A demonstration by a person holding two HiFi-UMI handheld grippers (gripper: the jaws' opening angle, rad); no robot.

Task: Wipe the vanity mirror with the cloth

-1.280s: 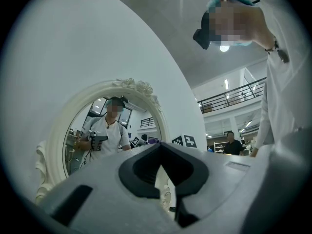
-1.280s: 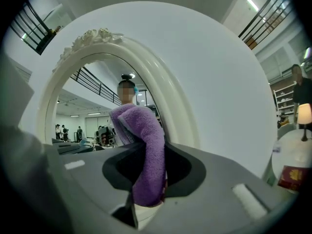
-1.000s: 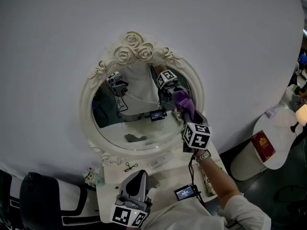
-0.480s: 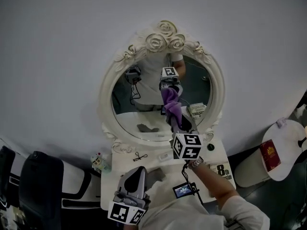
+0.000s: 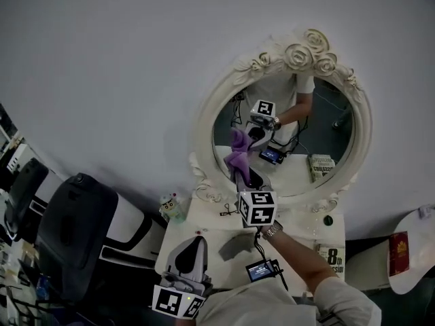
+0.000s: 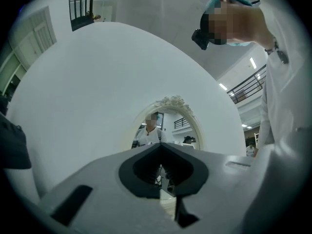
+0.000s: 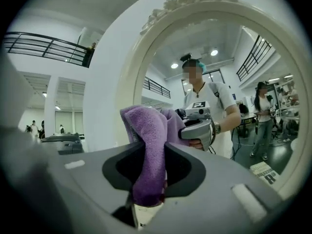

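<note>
The oval vanity mirror (image 5: pixel 326 124) in its white rose-carved frame hangs on the wall above a white vanity table (image 5: pixel 299 233). My right gripper (image 5: pixel 242 174) is shut on a purple cloth (image 5: pixel 238 155), which presses against the lower left of the glass. In the right gripper view the cloth (image 7: pixel 146 145) bulges up between the jaws of the right gripper (image 7: pixel 153 149), close to the mirror (image 7: pixel 234 57). My left gripper (image 5: pixel 194 244) hangs low over the table's near edge, shut and holding nothing. Past the left gripper (image 6: pixel 160 147), the mirror (image 6: pixel 168 126) shows small and far off.
A black chair (image 5: pixel 71 229) stands left of the table. On the tabletop lie a small figurine (image 5: pixel 171 206), a black clip (image 5: pixel 228 212) and a book marked "8th" (image 5: pixel 331 255). A white round stand with a red booklet (image 5: pixel 401 246) is at the right.
The right gripper has swept the cloth across the glass, from the mirror's right edge through the middle to its lower left. The head view has swung left. The left gripper stayed low.
</note>
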